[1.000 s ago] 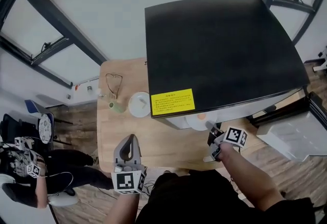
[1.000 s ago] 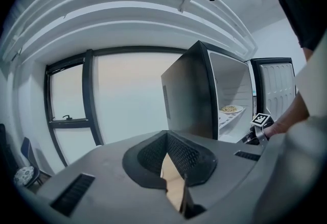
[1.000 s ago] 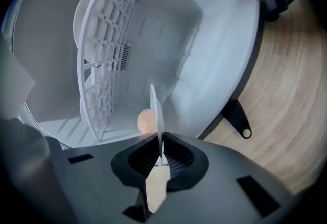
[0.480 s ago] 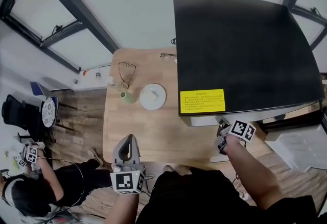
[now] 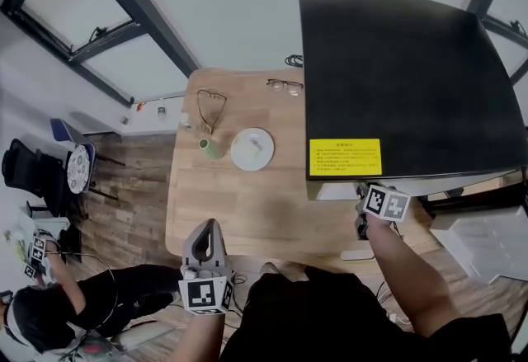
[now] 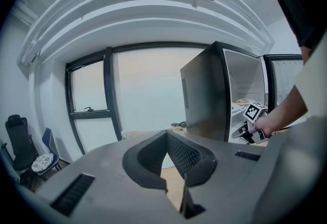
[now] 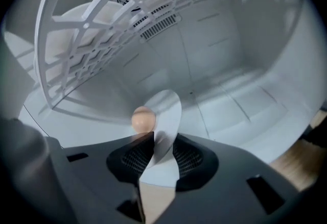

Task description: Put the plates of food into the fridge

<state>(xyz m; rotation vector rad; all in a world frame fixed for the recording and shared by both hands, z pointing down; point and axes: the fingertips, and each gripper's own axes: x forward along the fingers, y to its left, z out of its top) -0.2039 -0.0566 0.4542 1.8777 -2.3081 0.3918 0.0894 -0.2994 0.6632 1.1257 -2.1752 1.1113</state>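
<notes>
My right gripper [image 5: 363, 197] reaches into the open fridge [image 5: 404, 80] under its black top. In the right gripper view a white plate [image 7: 167, 108] carrying a round tan piece of food [image 7: 143, 118] stands tilted, its rim between the jaws of the right gripper [image 7: 164, 139]. Those jaws have just been opening, and a gap shows beside the rim. A second white plate [image 5: 252, 148] lies on the wooden table [image 5: 247, 212]. My left gripper [image 5: 212, 224] hovers over the table's near edge, fingers together and empty; the left gripper [image 6: 167, 133] faces the fridge [image 6: 204, 95].
A green cup [image 5: 210, 148] and two pairs of glasses [image 5: 211, 101] [image 5: 285, 86] lie on the table beyond the plate. A white wire shelf [image 7: 117, 24] spans the fridge above the held plate. A person sits on the floor at far left [image 5: 49, 311].
The right gripper has rolled at the fridge opening and pushed the plate inside, out of the head view. The head view has swung, so fridge and table sit further right. The left gripper keeps its place.
</notes>
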